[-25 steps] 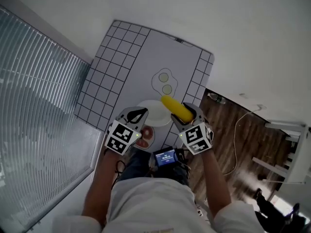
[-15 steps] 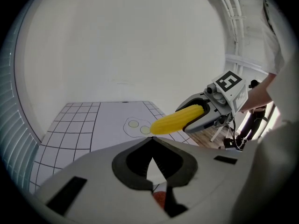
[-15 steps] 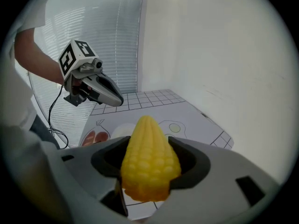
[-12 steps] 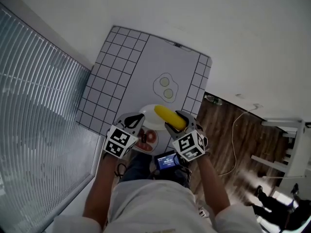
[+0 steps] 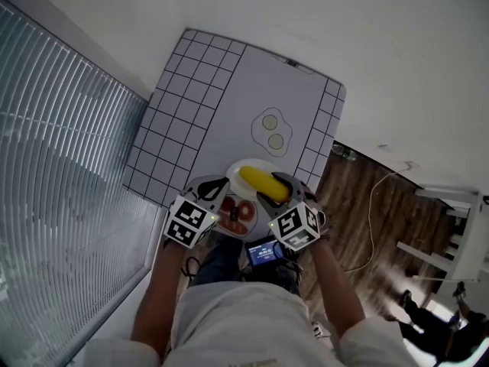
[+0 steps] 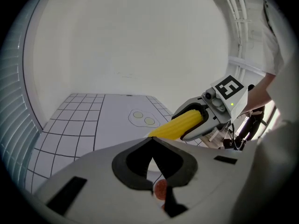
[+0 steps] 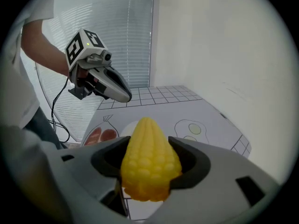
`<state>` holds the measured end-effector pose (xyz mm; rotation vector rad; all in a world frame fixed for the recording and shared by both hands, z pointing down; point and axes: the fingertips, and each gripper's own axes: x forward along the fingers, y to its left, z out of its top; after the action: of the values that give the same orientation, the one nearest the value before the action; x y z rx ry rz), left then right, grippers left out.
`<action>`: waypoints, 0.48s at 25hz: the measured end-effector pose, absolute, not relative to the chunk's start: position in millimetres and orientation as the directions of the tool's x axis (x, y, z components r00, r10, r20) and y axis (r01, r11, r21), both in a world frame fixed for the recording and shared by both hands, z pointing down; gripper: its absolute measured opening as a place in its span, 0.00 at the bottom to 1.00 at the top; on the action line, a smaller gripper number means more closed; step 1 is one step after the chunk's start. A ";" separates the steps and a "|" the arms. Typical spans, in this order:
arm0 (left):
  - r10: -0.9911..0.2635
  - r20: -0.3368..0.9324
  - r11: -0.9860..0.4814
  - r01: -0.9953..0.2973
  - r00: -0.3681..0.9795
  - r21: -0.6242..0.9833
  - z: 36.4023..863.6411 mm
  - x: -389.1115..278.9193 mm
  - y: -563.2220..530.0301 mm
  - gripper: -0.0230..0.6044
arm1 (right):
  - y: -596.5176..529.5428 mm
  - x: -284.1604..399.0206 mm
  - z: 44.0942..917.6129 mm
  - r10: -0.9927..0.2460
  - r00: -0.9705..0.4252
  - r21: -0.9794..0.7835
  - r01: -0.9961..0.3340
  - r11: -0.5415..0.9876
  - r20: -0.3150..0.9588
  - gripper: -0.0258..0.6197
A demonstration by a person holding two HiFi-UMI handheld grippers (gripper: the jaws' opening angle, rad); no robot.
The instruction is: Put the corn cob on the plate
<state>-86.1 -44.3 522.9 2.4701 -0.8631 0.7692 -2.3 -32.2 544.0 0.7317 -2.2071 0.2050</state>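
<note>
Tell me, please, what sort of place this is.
Probably an indoor recording room, not a real kitchen: a printed mat with a grid and fried-egg drawing, window blinds, and a wooden floor.

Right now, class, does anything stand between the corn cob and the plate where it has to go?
Nothing visible does. The right gripper holds the corn cob over the white plate, whose visible part is bare. The shut left gripper sits off to the plate's side.
</note>
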 end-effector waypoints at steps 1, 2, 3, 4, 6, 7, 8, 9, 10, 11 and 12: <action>-0.432 0.617 -0.723 -0.662 0.658 0.199 525.2 -86.7 -44.1 0.05 | -32.3 -4.7 546.1 -0.432 -0.528 0.083 -0.559 0.825 0.731 0.44; -0.431 0.616 -0.722 -0.661 0.660 0.203 527.2 -87.3 -44.3 0.05 | -32.6 -7.3 547.8 -0.426 -0.532 0.082 -0.552 0.830 0.732 0.44; -0.429 0.616 -0.722 -0.660 0.661 0.206 529.1 -87.7 -44.8 0.05 | -33.1 -9.8 549.1 -0.420 -0.537 0.080 -0.544 0.835 0.732 0.44; -0.426 0.618 -0.722 -0.660 0.661 0.208 531.1 -88.2 -45.6 0.05 | -33.9 -12.0 549.9 -0.414 -0.541 0.078 -0.537 0.840 0.731 0.44; -0.418 0.623 -0.721 -0.659 0.661 0.214 535.5 -89.3 -47.4 0.05 | -35.8 -16.0 551.6 -0.405 -0.551 0.074 -0.525 0.848 0.729 0.44; -0.415 0.626 -0.720 -0.659 0.660 0.218 537.7 -90.2 -48.4 0.05 | -36.3 -17.9 553.2 -0.399 -0.556 0.072 -0.517 0.853 0.729 0.44; -0.413 0.629 -0.716 -0.662 0.659 0.224 539.9 -91.4 -49.4 0.05 | -36.2 -19.8 555.7 -0.390 -0.560 0.071 -0.505 0.860 0.731 0.44; -0.412 0.631 -0.709 -0.666 0.657 0.231 542.4 -92.9 -50.2 0.05 | -35.5 -21.6 558.8 -0.378 -0.563 0.071 -0.490 0.869 0.735 0.44; -0.410 0.634 -0.702 -0.670 0.656 0.240 545.1 -94.3 -50.7 0.05 | -34.3 -23.2 562.0 -0.366 -0.565 0.072 -0.473 0.878 0.740 0.44; -0.406 0.636 -0.697 -0.672 0.657 0.249 547.6 -95.1 -51.0 0.05 | -33.1 -24.4 564.8 -0.353 -0.566 0.073 -0.457 0.887 0.745 0.44; -0.400 0.637 -0.697 -0.670 0.659 0.256 549.8 -95.0 -51.1 0.05 | -32.4 -25.2 566.8 -0.342 -0.567 0.073 -0.443 0.894 0.749 0.44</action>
<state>-95.0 -51.1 549.8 2.3996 -0.8331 0.7611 -25.2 -32.4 566.8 0.5600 -2.2247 0.1556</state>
